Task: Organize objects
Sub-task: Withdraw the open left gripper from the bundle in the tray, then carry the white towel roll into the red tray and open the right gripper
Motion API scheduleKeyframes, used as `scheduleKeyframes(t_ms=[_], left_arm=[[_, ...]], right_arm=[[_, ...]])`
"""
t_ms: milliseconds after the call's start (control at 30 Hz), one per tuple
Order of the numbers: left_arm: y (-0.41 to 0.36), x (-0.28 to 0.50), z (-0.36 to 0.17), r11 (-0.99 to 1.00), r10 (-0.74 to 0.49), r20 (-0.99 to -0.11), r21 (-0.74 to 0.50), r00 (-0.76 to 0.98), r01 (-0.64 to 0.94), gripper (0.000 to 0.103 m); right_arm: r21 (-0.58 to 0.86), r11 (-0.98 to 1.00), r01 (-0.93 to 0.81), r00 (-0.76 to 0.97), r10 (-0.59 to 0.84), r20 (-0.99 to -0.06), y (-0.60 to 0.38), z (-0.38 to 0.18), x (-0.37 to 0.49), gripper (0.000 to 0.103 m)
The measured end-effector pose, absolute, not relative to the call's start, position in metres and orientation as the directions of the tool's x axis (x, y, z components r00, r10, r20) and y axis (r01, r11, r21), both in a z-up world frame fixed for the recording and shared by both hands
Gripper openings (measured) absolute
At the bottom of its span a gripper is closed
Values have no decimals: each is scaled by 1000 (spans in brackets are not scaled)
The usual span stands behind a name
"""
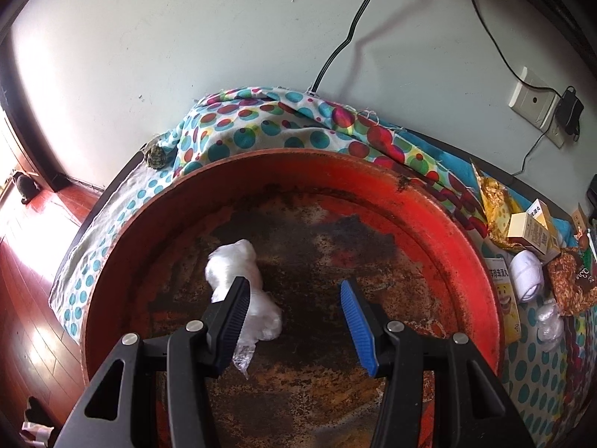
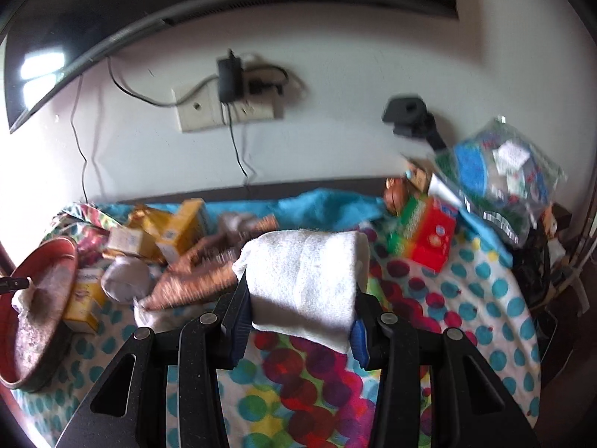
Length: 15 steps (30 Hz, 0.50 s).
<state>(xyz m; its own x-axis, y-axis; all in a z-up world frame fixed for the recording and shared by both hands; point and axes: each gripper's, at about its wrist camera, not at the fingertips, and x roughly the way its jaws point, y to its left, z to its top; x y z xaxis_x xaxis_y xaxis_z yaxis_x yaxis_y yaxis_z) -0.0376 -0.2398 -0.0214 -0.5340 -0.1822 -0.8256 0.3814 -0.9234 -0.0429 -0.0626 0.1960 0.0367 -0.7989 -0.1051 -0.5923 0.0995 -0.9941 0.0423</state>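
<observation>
Right wrist view showed the right gripper (image 2: 300,317) closed on a rolled white towel (image 2: 304,280) — the roll sat crosswise between the jaws, both pads pressed against its sides, its ends standing out past them. The towel was held clear above the spotted cloth (image 2: 485,298) covering the bench. Beyond it lay yellow boxes (image 2: 179,231), a red box (image 2: 433,239) and a brown patterned wrapper (image 2: 201,276); the red tray (image 2: 41,313) stood at the far left.

Left wrist view showed the left gripper (image 1: 294,321) with its jaws parted over the red tray (image 1: 410,201) and nothing pressed between them. A crumpled white plastic wad (image 1: 242,276) lay on the tray floor — beside the left-hand finger and partly hidden by it, outside the gap.
</observation>
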Motion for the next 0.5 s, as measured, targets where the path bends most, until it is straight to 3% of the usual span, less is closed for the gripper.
scheduleKeyframes(t_ms=[133, 500], left_arm=[[-239, -36, -17, -927, -164, -818, -63, -552, 370, 52], [-253, -30, -13, -914, -162, -813, -90, -560, 396, 52]], right_arm=[[55, -988, 148, -815, -153, -559, 177, 58, -59, 41], [108, -876, 470, -665, -432, -610, 43, 62, -53, 41]])
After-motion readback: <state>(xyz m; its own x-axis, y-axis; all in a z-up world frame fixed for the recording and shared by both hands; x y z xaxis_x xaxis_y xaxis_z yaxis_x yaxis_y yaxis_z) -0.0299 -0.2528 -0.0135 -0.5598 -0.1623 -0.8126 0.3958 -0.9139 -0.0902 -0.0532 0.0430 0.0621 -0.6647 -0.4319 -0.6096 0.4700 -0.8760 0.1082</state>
